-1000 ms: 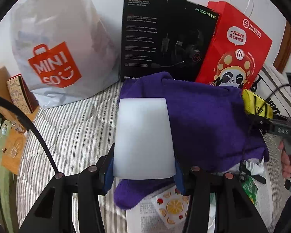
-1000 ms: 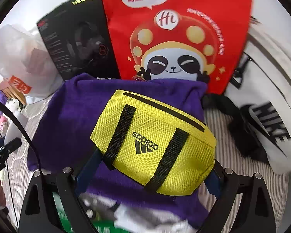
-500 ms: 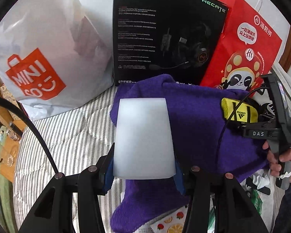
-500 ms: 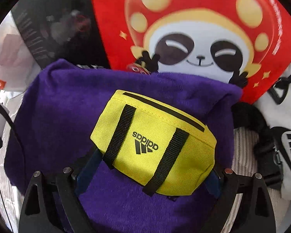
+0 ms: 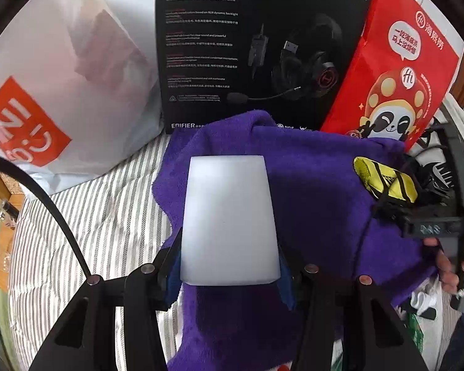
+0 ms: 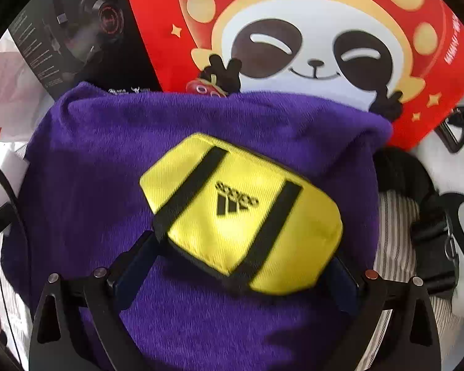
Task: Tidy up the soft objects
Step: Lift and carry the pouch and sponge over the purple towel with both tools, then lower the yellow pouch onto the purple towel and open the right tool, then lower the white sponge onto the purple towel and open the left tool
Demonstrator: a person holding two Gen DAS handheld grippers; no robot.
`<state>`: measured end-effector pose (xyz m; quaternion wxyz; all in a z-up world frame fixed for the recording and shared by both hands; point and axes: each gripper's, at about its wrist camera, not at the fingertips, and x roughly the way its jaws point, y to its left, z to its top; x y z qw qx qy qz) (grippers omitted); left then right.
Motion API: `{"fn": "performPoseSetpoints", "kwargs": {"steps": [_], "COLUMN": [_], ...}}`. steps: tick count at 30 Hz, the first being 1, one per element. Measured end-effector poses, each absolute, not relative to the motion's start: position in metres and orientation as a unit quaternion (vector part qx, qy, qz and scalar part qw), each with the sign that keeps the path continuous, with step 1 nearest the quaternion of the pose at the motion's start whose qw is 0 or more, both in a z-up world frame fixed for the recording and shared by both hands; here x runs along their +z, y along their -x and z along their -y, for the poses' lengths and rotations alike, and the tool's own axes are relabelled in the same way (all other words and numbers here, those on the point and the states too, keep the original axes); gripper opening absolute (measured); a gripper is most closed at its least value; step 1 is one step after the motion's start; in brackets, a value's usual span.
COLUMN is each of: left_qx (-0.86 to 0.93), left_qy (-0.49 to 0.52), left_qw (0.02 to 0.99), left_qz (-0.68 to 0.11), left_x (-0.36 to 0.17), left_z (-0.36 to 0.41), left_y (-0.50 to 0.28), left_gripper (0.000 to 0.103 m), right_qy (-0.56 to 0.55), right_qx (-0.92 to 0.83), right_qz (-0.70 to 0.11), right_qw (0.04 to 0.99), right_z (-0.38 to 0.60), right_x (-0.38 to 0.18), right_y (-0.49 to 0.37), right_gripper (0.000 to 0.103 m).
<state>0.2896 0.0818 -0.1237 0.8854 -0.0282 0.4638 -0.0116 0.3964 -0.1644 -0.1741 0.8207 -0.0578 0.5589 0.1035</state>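
My left gripper [image 5: 229, 266] is shut on a white foam block [image 5: 229, 219] and holds it over the near left part of a purple towel [image 5: 321, 204]. My right gripper [image 6: 232, 266] is shut on a yellow Adidas pouch [image 6: 241, 213] with black straps, low over the towel [image 6: 108, 160] near its far right edge. The pouch [image 5: 383, 179] and the right gripper's body also show at the right of the left wrist view.
Behind the towel stand a white Miniso bag [image 5: 62, 92], a black headset box [image 5: 256, 46] and a red panda bag [image 5: 396, 77]. The grey striped bedding [image 5: 108, 216] lies at the left. A white Nike bag [image 6: 461, 222] with black straps sits at the right.
Both grippers have moved forward toward the bags, each still holding its object. The yellow pouch has come down closer to the towel.
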Motion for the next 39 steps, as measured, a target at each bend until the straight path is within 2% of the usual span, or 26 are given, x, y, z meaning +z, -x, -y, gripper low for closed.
{"fn": "performPoseSetpoints", "kwargs": {"steps": [18,27,34,37,39], "left_qx": [0.003,0.011,0.003,-0.004,-0.007], "left_qy": [0.001,-0.006,-0.018,-0.019,-0.019], "left_qw": [0.881,0.862,0.866,0.864,0.861], "left_qz": [-0.472,-0.507,-0.499,-0.504,-0.509], "left_x": [-0.108,-0.153,-0.157,-0.158,-0.157], "left_z": [-0.052,-0.044,-0.042,-0.036,-0.033], "left_y": [-0.321,-0.356,-0.351,-0.352,-0.345], "left_gripper": [0.048,0.048,0.050,0.061,0.073], "right_qy": [0.023,0.016,0.012,0.006,0.008], "right_qx": [0.126,0.122,0.117,0.119,0.118], "right_qz": [-0.521,-0.509,-0.500,-0.496,-0.497], "right_qw": [0.844,0.852,0.858,0.860,0.860], "right_z": [0.194,0.214,0.223,0.225,0.227], "right_x": [-0.135,-0.111,-0.097,-0.093,-0.091], "right_y": [-0.323,-0.302,-0.283,-0.276,-0.270], "right_gripper": [0.099,0.099,0.099,0.099,0.099]}}
